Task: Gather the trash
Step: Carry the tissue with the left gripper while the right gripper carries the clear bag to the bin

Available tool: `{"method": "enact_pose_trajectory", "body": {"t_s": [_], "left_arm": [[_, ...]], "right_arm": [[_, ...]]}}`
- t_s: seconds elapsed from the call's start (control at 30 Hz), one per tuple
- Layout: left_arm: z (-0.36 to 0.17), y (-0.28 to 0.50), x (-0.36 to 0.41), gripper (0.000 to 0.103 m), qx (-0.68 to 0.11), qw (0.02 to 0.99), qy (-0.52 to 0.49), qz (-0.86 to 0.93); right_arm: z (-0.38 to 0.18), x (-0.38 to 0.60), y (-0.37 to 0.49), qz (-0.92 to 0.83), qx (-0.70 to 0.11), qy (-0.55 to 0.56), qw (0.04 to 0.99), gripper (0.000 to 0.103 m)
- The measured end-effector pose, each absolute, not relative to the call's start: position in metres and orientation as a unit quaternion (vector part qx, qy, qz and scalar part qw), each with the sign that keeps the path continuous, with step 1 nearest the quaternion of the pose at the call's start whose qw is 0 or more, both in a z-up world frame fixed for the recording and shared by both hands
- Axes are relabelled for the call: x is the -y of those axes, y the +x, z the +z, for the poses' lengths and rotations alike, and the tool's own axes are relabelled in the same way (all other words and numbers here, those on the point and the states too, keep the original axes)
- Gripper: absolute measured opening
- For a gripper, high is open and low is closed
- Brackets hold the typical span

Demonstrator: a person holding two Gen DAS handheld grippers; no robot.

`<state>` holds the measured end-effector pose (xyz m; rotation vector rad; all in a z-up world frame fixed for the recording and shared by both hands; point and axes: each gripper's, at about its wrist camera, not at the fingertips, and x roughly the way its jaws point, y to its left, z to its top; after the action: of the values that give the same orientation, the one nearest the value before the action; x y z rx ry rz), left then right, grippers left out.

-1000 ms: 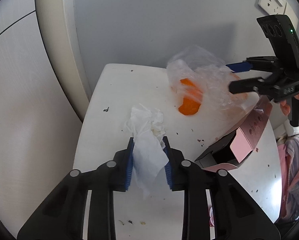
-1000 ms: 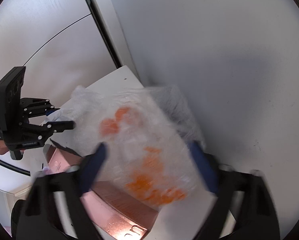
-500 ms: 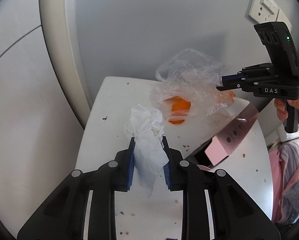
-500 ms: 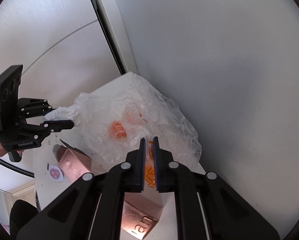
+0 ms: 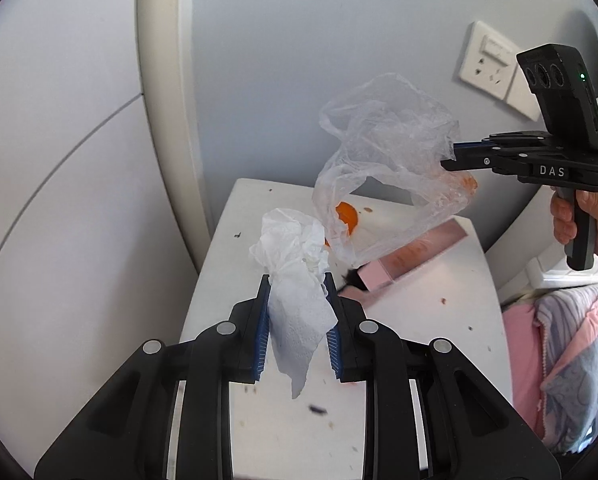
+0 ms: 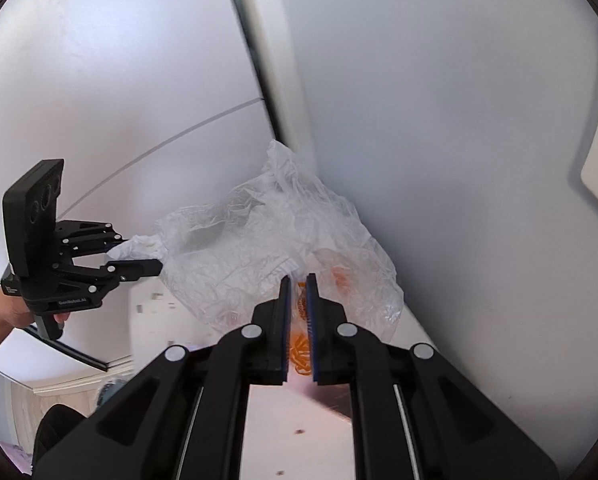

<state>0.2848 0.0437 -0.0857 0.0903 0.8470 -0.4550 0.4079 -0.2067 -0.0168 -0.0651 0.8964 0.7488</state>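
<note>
I count two tongs: my left tongs [image 5: 297,312] and my right tongs [image 6: 297,312]. One crumpled tissue [image 5: 295,272]. One clear plastic bag [image 5: 387,160], with at least two orange peel pieces [image 5: 347,216] showing through it; more I cannot tell. One pink box [image 5: 411,254]. One white surface [image 5: 439,340], scattered with several small crumbs. One wall socket plate [image 5: 489,64]. Two hands: one [image 5: 591,216] on each handle, the other [image 6: 7,312].
</note>
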Motion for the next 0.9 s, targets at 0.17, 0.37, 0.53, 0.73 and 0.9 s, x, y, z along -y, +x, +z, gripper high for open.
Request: {"method": "enact_pose_trajectory", "body": {"t_s": [0.17,0.37,0.53,0.73,0.9], "left_arm": [[-0.076,0.247,-0.055,0.022,-0.401,0.893,0.035,-0.202],[-0.078,0.193,-0.082,0.022,-0.404,0.899,0.02,-0.168],[-0.084,0.14,-0.116,0.022,-0.409,0.903,0.0,-0.127],[-0.097,0.078,-0.154,0.022,-0.416,0.906,-0.028,-0.08],[-0.118,0.027,-0.177,0.022,-0.428,0.902,-0.044,-0.048]], "right_arm": [[-0.002,0.195,0.376,0.378,-0.414,-0.033,0.827,0.009],[0.003,0.175,0.336,0.414,-0.412,-0.028,0.811,0.009],[-0.007,0.143,0.297,0.45,-0.419,-0.034,0.788,0.01],[-0.027,0.083,0.251,0.49,-0.429,-0.059,0.757,0.01],[-0.044,0.048,0.226,0.518,-0.438,-0.071,0.731,0.01]]}}
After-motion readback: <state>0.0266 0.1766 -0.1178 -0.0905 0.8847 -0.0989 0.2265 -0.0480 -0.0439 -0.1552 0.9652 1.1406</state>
